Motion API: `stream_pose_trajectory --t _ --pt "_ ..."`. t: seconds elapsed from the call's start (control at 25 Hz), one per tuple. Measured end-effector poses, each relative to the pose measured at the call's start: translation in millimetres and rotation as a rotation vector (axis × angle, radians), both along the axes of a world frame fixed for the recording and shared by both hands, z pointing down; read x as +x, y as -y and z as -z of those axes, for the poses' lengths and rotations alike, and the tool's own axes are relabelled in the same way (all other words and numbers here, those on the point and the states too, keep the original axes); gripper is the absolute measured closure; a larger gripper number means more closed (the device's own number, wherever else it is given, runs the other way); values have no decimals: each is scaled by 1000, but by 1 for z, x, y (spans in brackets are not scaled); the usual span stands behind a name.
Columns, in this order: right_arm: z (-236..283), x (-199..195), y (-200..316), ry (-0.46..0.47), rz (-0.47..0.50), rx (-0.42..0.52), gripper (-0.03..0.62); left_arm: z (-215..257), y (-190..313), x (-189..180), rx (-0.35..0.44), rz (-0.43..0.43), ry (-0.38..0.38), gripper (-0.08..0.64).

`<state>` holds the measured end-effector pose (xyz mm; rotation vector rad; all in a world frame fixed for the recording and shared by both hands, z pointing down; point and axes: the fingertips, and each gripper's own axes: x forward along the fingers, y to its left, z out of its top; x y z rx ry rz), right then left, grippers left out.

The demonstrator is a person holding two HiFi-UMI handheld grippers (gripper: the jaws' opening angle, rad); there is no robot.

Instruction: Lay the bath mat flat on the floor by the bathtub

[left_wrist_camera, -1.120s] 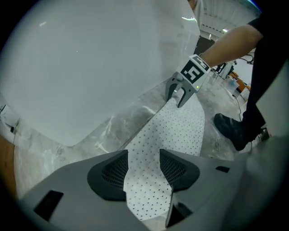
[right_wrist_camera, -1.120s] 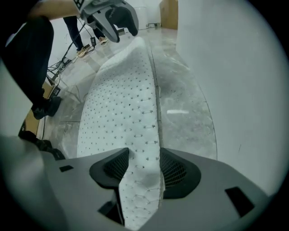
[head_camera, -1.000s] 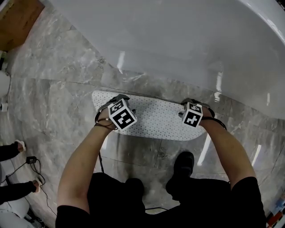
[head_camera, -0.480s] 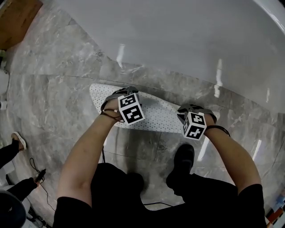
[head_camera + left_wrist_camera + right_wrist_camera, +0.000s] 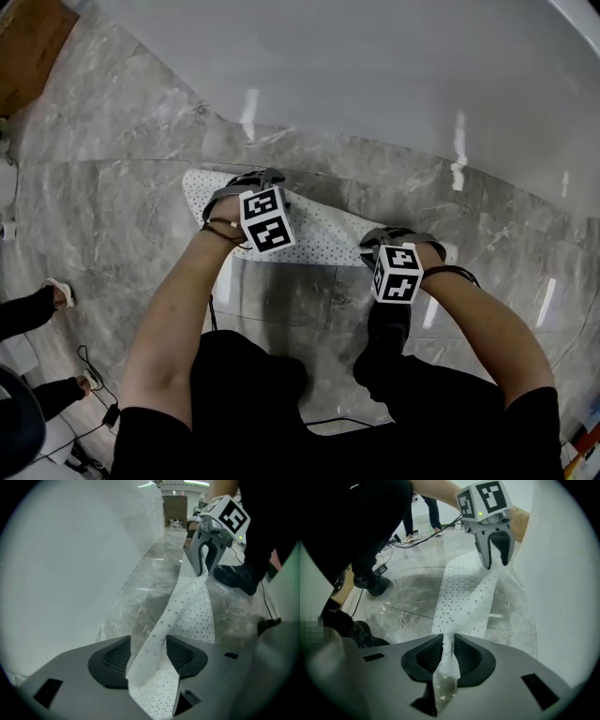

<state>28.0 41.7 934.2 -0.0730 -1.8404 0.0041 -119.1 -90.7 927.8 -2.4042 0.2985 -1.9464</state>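
Right gripper (image 5: 447, 656) pinches a bunched edge of the bath mat (image 5: 323, 234); its jaws have just eased a shade wider without letting go. Left gripper (image 5: 147, 654): jaws wide and just been closing, with a fold of mat loose between them, not clamped. Both point steeply down from outstretched forearms, one at each end. The mat hangs between them, ends raised, low over the floor (image 5: 122, 216), alongside the bathtub (image 5: 375, 75). This looks like the positioning step. Next move: lower it, draw it taut so no fold remains, then spread both jaws to free it.
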Motion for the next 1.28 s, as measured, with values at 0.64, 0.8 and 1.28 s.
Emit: stream_pose_trajectory --t 0.64,0.8,1.28 --pt "48 -11 50 261 -390 -433 417 -41 -101 -9 -223 -164 71 385" --pt "7 1 48 95 -398 -400 340 -30 -94 -7 -296 -6 -51 393" --pt "-29 -2 24 33 -381 -461 317 -42 -138 -14 -439 -136 -1 394"
